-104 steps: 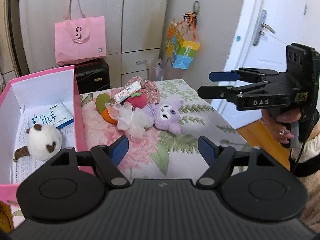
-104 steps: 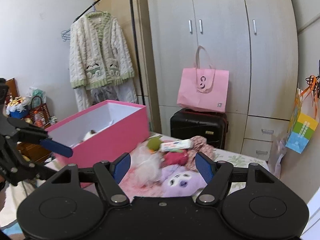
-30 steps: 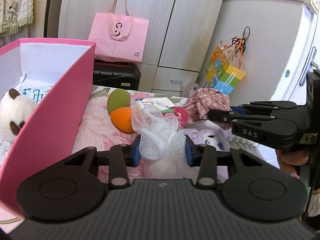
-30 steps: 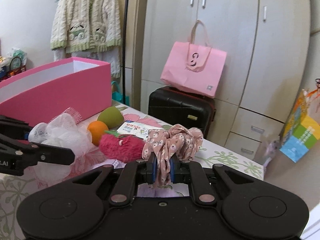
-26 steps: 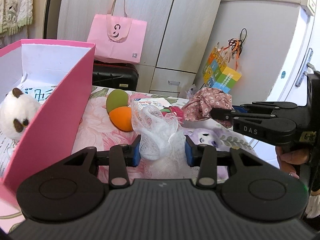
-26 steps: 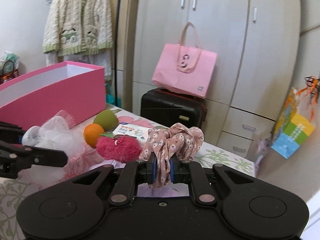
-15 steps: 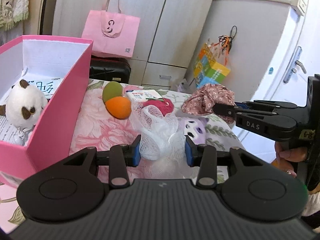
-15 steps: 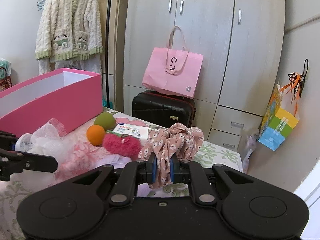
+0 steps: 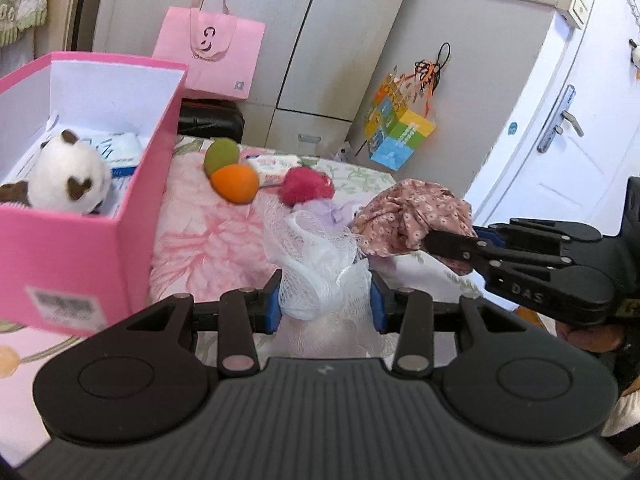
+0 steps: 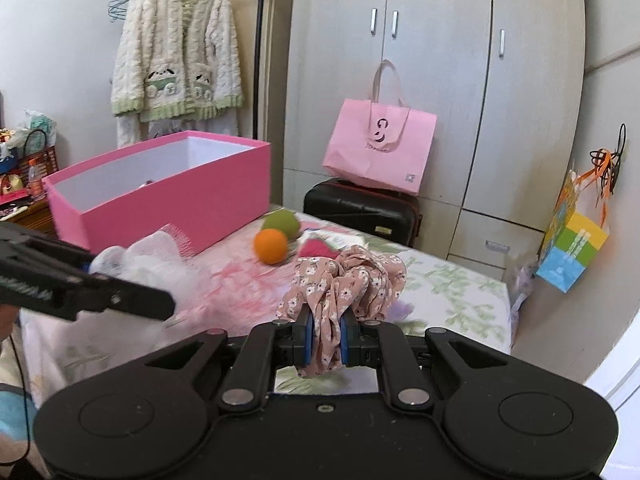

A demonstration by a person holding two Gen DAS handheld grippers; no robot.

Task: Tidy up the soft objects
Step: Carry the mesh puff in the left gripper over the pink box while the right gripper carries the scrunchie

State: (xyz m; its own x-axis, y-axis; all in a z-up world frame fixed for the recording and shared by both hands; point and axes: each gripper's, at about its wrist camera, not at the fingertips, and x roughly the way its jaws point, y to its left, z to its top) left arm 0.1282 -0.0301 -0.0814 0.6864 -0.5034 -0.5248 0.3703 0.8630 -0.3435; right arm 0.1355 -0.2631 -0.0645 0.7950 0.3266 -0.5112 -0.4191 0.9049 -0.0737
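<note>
Left gripper [image 9: 325, 304] clenched on white mesh puff [image 9: 320, 256], centre frame, lifted off the counter [image 9: 208, 240]; right gripper [image 10: 325, 338] pinches floral scrunchie [image 10: 344, 280], lower centre; both look staged for the pink box [image 9: 92, 240] at left, plush [image 9: 68, 178] already inside.

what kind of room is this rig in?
Most likely a home bedroom: a tall pale wooden wardrobe, a fluffy cream cardigan on a hanger, and a black hard-shell suitcase against the wardrobe.
</note>
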